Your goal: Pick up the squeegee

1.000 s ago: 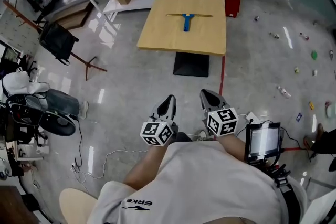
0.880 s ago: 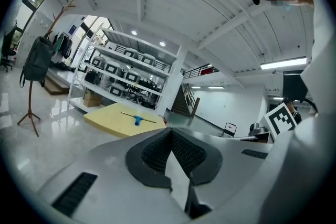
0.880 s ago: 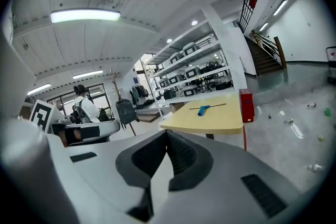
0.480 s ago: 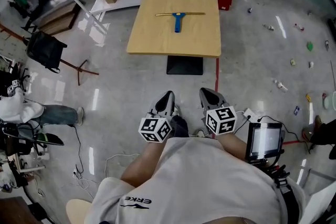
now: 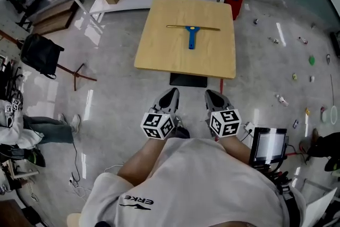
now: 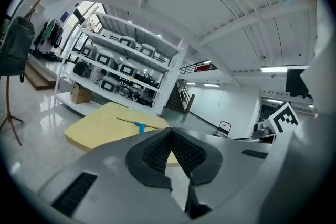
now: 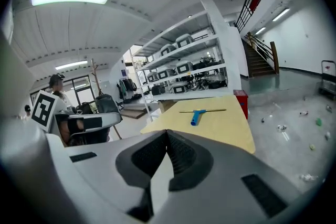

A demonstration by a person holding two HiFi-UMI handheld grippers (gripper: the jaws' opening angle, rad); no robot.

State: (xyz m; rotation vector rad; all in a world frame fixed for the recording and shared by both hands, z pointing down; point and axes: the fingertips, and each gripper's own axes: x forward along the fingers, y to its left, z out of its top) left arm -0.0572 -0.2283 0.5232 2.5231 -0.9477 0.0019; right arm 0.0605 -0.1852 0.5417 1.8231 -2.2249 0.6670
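Both the left hand-held gripper (image 5: 171, 94) and the right hand-held gripper (image 5: 211, 95) are held with jaws pressed together on nothing, side by side close in front of the person's torso and tipped slightly downward toward the wooden surface (image 5: 159, 53), which stands well ahead of them. The squeegee (image 5: 192, 31) lies flat near the middle of that surface, its long thin blade rail crosswise and its blue handle (image 5: 191, 41) pointing back toward the person. It is judged light and stiff, and the handle is judged the soundest place to be gripped, once the jaws are spread.
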